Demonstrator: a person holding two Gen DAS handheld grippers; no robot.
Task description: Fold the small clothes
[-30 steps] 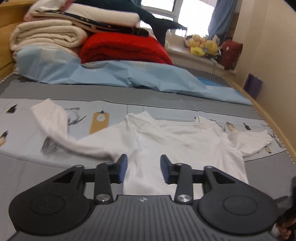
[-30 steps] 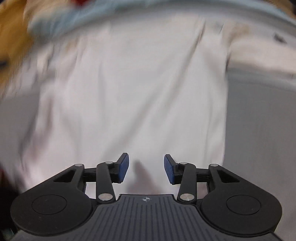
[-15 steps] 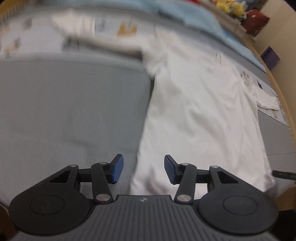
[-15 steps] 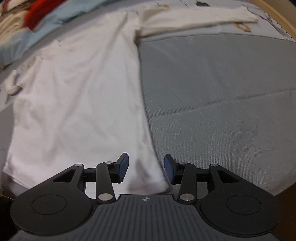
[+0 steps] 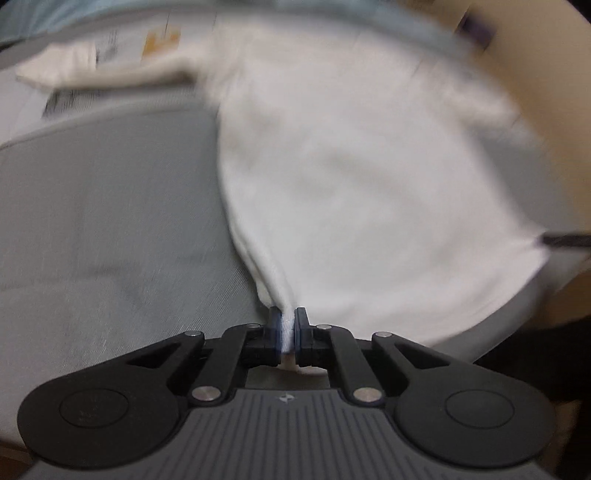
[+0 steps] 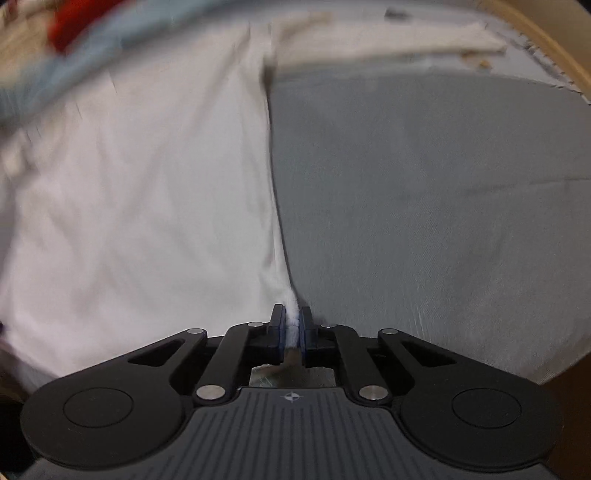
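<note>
A white long-sleeved shirt lies spread on the grey bed cover. My left gripper is closing hard on the shirt's near left hem corner, and cloth is pinched between its pads. One sleeve stretches away to the far left. In the right wrist view the same shirt fills the left half. My right gripper is closing on the near right hem corner, with a bunch of white cloth squeezed between its pads. The other sleeve runs off to the far right.
Grey cover spreads to the right of the shirt. A red blanket and a light blue sheet lie at the head of the bed. The wooden bed edge curves along the right. A purple box stands by the wall.
Both grippers dropped to the shirt's near hem, one at each corner, and went from open to shut on the cloth. Both corners now pull up into small peaks.
</note>
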